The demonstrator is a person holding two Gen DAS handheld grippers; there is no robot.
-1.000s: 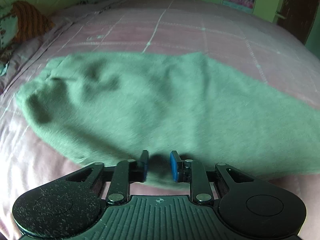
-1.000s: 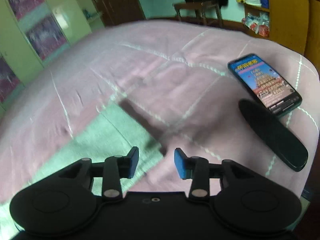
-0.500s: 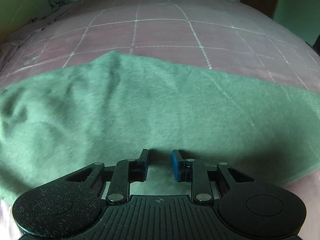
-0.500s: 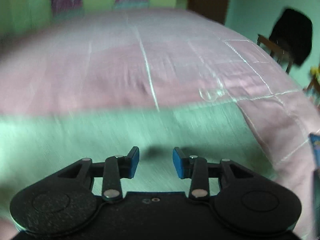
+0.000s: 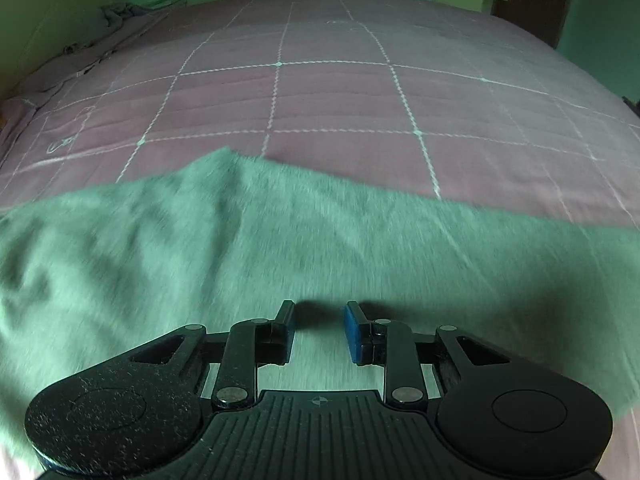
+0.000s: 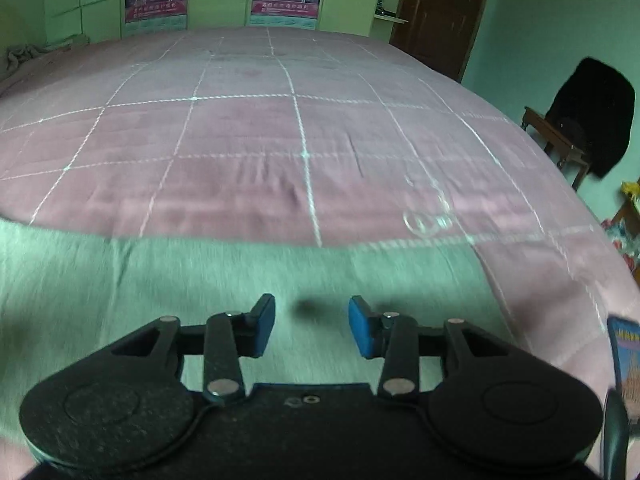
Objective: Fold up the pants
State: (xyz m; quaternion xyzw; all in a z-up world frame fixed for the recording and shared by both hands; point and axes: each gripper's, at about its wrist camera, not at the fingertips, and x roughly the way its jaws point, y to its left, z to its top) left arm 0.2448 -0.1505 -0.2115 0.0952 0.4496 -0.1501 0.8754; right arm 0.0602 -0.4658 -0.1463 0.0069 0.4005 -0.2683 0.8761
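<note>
While the green pants (image 5: 280, 248) are spread flat on the pink bed cover (image 5: 320, 100), the left claw (image 5: 319, 330) is held just above them, pads a little apart, with nothing pinched. The right claw (image 6: 311, 326) is being opened over the pants, and nothing is held. A phone (image 6: 626, 364) is seen to its right.

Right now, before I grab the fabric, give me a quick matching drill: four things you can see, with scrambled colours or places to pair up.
Things:
1. pants
2. bedspread
3. phone
4. door

Descriptions:
A. dark brown, at the far wall
B. green, spread under both hand-held grippers
C. pink with a pale grid of lines
D. at the right edge of the right wrist view, partly cut off

Pairs: 1-B, 2-C, 3-D, 4-A
</note>
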